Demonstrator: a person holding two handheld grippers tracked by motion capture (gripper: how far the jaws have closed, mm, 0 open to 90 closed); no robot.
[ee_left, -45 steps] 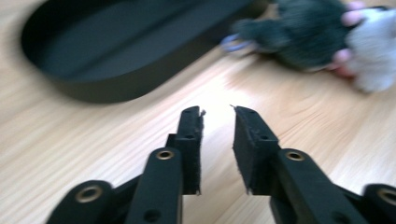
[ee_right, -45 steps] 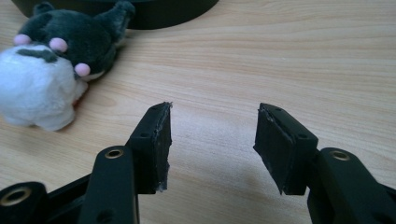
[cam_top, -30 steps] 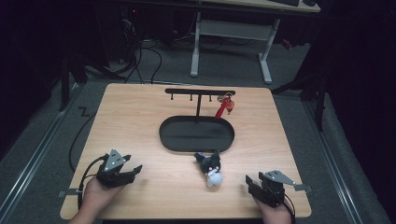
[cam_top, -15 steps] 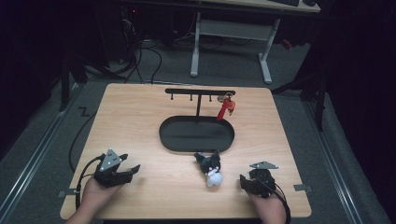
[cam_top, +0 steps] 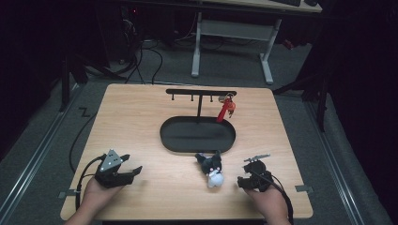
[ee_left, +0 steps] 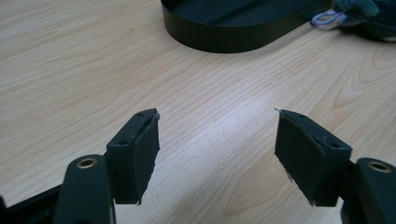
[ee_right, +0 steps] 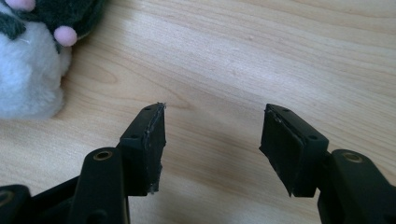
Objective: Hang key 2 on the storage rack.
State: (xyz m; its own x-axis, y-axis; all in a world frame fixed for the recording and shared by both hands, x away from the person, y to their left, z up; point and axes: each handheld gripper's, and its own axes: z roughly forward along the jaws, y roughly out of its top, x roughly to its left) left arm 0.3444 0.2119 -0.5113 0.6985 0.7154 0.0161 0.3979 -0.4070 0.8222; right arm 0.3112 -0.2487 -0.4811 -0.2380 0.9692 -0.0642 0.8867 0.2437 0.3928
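Observation:
A black-and-white plush toy (cam_top: 213, 171) lies on the wooden table just in front of a black oval tray (cam_top: 197, 136). My right gripper (cam_top: 241, 176) is to its right and points at it. Its jaws are open and have just been opening; between them is bare wood (ee_right: 212, 135), with the plush (ee_right: 28, 79) at the upper left. My left gripper (cam_top: 133, 164) rests near the table's front left. Its jaws have also just been opening, with nothing between them (ee_left: 217, 135). Ahead of it are the tray wall (ee_left: 224, 39) and the plush (ee_left: 369, 18).
A black rack with hooks (cam_top: 201, 92) rises from the tray's far side. A red keychain (cam_top: 227, 108) hangs from its right end. A lilac ring (ee_left: 327, 17) lies by the plush. Table legs and cables are on the floor beyond the far edge.
My right gripper has moved left, closer to the plush toy. The left hand has stayed where it was, its jaws a little wider.

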